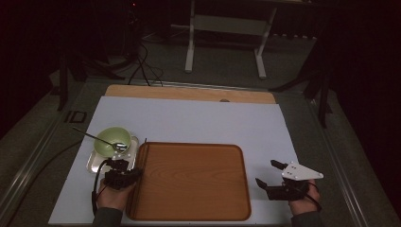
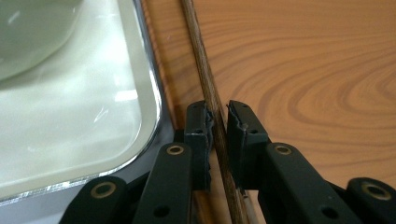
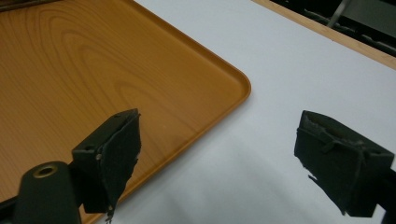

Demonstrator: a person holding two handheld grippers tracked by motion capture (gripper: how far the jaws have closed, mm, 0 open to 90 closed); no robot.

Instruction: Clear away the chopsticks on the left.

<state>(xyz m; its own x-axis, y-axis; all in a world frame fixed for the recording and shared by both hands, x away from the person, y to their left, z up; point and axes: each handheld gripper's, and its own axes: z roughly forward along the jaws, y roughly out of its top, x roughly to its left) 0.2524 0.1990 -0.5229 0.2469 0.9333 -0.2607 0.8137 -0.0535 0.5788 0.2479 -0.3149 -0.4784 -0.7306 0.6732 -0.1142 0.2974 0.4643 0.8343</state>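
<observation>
A thin brown chopstick [image 2: 205, 79] lies along the left rim of the wooden tray [image 1: 189, 182]. My left gripper [image 2: 218, 112] has its jaws on either side of the stick. The left pad [image 2: 200, 135] is against it, and a narrow gap shows at the right pad [image 2: 240, 135]. In the high view the left gripper [image 1: 132, 171] sits low at the tray's left edge, near the chopstick's [image 1: 144, 144] lower part. My right gripper [image 1: 266, 172] hovers to the right of the tray over the white board, its jaws wide open and empty [image 3: 219, 126].
A green bowl [image 1: 112, 139] with a metal spoon [image 1: 97, 138] sits on a small steel dish [image 1: 94, 163], just left of the wooden tray. The white board [image 1: 198, 118] covers the table. A white stand [image 1: 227, 28] and cables lie beyond the far edge.
</observation>
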